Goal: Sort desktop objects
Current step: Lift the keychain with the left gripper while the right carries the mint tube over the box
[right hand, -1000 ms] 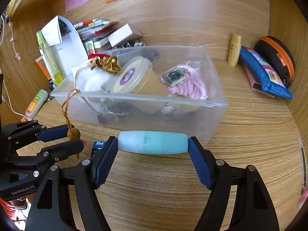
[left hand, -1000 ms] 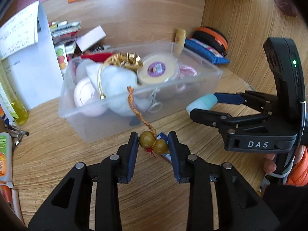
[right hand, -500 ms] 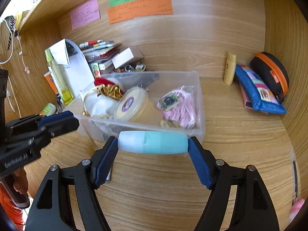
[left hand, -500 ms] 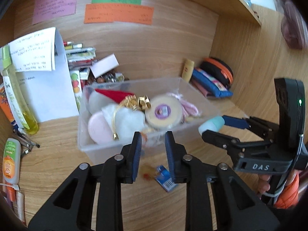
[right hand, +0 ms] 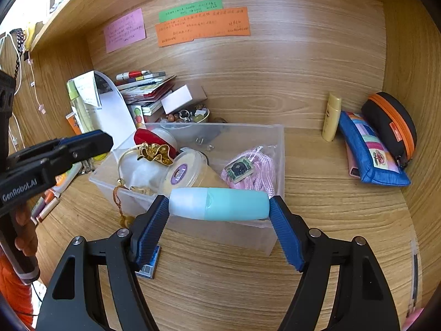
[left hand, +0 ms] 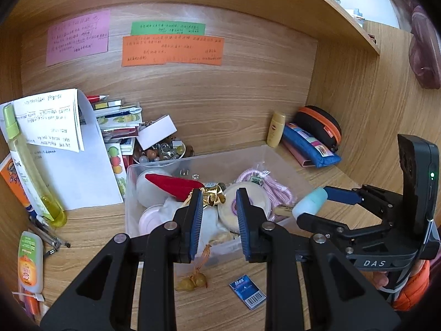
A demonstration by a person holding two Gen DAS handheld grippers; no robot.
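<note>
A wooden desk alcove with coloured paper notes (left hand: 172, 51) stuck to its back wall is seen, its surface (right hand: 330, 201) crowded with stationery. A clear plastic box (right hand: 278, 149) stands in the middle, filled with a round lidded tub (right hand: 183, 169), a pink cord (right hand: 259, 171), a red cone-shaped piece (left hand: 176, 186) and a gold ornament (right hand: 154, 153). A tasselled cord with beads (left hand: 193, 281) is draped over the box's near wall, its beads resting on the surface just in front. A small blue card with a barcode (left hand: 247, 291) is seen lying flat close by. The left hand-held gripper (left hand: 217, 220) is held above the box's near edge with its jaws brought to their narrowest and nothing between them. The right hand-held gripper (right hand: 219, 220) is clamped on a pale blue tube (right hand: 219, 203), gripped end to end and held level over the box's front wall. Against the back wall, a small yellow bottle (right hand: 331, 117), a blue zip pouch (right hand: 369, 151) and a black case with an orange zip (right hand: 391, 127) are lined up at the right; papers (left hand: 55, 127) and a tall yellow-green bottle (left hand: 30, 171) are stacked at the left.
</note>
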